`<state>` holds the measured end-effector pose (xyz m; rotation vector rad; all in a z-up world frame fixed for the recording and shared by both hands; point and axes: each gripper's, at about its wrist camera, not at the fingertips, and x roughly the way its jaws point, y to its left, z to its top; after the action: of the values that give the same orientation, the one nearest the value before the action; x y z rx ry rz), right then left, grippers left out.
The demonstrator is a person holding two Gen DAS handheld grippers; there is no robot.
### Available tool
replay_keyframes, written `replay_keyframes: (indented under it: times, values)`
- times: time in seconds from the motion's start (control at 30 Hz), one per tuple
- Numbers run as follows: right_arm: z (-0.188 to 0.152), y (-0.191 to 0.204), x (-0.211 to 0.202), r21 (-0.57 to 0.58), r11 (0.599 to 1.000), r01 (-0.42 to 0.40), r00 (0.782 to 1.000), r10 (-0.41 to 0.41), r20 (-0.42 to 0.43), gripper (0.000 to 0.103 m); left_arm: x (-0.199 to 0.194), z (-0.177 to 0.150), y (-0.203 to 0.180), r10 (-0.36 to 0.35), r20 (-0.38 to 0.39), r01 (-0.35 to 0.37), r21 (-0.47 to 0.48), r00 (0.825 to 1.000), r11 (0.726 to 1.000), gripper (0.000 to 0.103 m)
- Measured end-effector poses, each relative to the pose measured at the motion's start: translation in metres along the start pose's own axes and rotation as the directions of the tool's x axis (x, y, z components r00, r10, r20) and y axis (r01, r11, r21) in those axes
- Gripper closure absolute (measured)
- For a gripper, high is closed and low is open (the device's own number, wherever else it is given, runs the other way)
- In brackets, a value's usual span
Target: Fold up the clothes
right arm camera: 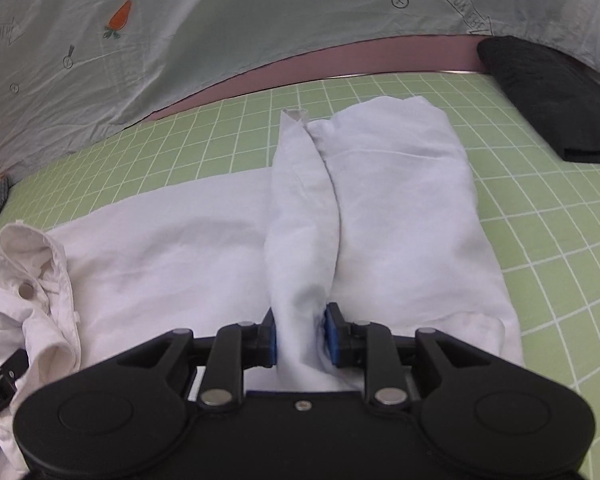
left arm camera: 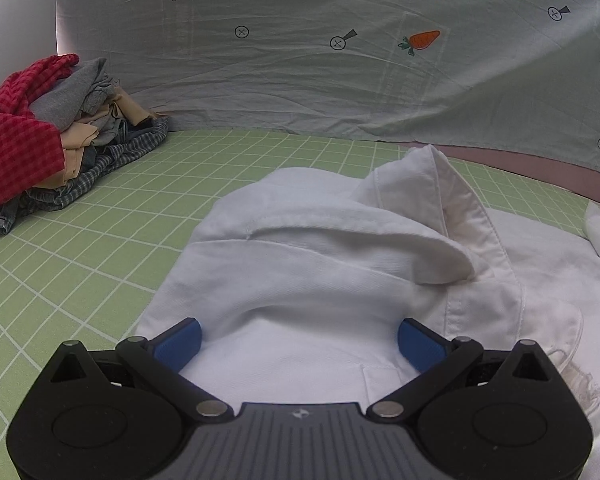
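While the white garment (left arm camera: pixel 300 280) lies spread across the green gridded mat (left arm camera: pixel 100 240) on the desk, the left gripper (left arm camera: pixel 299 342) sits low over its near part with its 2 blue fingers (left arm camera: pixel 178 344) standing wide apart. White cloth fills the gap between them, but neither pad presses on it. Ahead of that gripper a thick fold of the garment humps up, and a stitched band with a seam rises behind it toward the right.

From the right wrist view, the right gripper (right arm camera: pixel 302 338) has its fingers (right arm camera: pixel 332 338) drawn close on a raised ridge of the same white garment (right arm camera: pixel 400 220), which runs away from the gripper down the middle of the cloth. The pads touch the ridge on both sides, pinching it. To the left in this view, the crumpled waistband end with a metal button (right arm camera: pixel 27 291) lies bunched up, touching the flat part of the garment.

A pile of other clothes (left arm camera: pixel 60 128), with a red checked piece on top and grey, tan and blue plaid pieces under it, sits at the far left of the mat, well apart from the white garment. A folded black cloth (right arm camera: pixel 552 96) lies at the far right corner of the mat. Behind the desk hangs a pale sheet (left arm camera: pixel 340 80) printed with carrots and small button marks.
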<state>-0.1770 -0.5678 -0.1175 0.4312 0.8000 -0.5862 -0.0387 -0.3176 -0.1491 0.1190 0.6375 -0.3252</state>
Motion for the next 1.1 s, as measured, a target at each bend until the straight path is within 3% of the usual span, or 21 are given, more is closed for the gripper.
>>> replay_keyframes:
  times: [1.1]
  values:
    - [-0.012,0.009,-0.002,-0.043,0.997,0.058,0.995,-0.054,0.085,0.078,-0.001,-0.003,0.0,-0.001,0.0,0.001,0.002,1.0,1.0,0.0]
